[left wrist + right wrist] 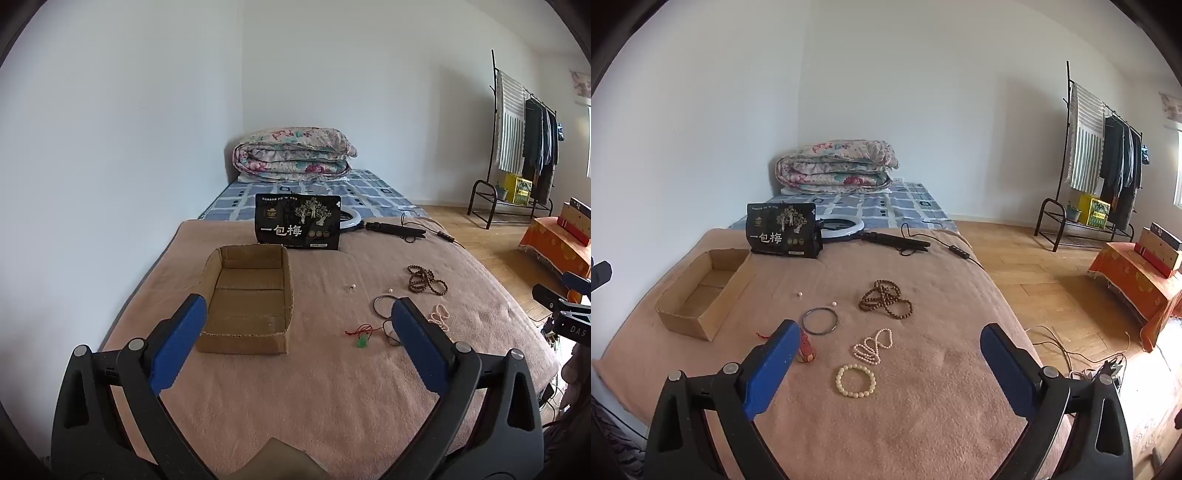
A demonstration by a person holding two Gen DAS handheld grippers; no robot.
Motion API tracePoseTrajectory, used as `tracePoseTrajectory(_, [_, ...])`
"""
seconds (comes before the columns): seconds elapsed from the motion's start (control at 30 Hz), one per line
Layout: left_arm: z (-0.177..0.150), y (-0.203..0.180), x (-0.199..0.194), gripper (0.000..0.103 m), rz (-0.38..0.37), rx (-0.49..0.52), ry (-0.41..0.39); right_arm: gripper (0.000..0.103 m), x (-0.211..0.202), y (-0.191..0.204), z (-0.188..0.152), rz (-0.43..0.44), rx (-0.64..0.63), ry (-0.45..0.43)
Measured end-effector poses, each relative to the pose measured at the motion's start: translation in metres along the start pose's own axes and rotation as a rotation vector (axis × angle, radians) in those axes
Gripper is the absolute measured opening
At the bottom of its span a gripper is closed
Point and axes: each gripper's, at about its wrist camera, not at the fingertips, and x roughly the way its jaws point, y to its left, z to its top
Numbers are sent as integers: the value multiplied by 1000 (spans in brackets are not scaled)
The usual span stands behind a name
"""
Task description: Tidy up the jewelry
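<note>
Left wrist view: left gripper [295,328], jaws spread wide, empty. Cardboard box [245,295] at 11 o'clock, empty; black pouch [297,220] behind reads "一包梅".

Right wrist view: right gripper [886,347], jaws wide, empty. Cream bracelet [855,380] lies between them, at 12 o'clock. Advice: straddle one side of bead ring, close gently, carry to box.

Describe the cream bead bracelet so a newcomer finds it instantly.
On the pink blanket, right of the cardboard box, jewelry lies scattered. The cream bead bracelet lies nearest the right gripper: one round ring of chunky beads, unlike the small-beaded pearl strand behind it.
</note>
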Motion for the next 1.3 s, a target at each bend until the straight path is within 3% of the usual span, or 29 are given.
tracePoseTrajectory(1.3, [-5,0,6,102,-4,3,7,103,0,8,1,-27,-16,-6])
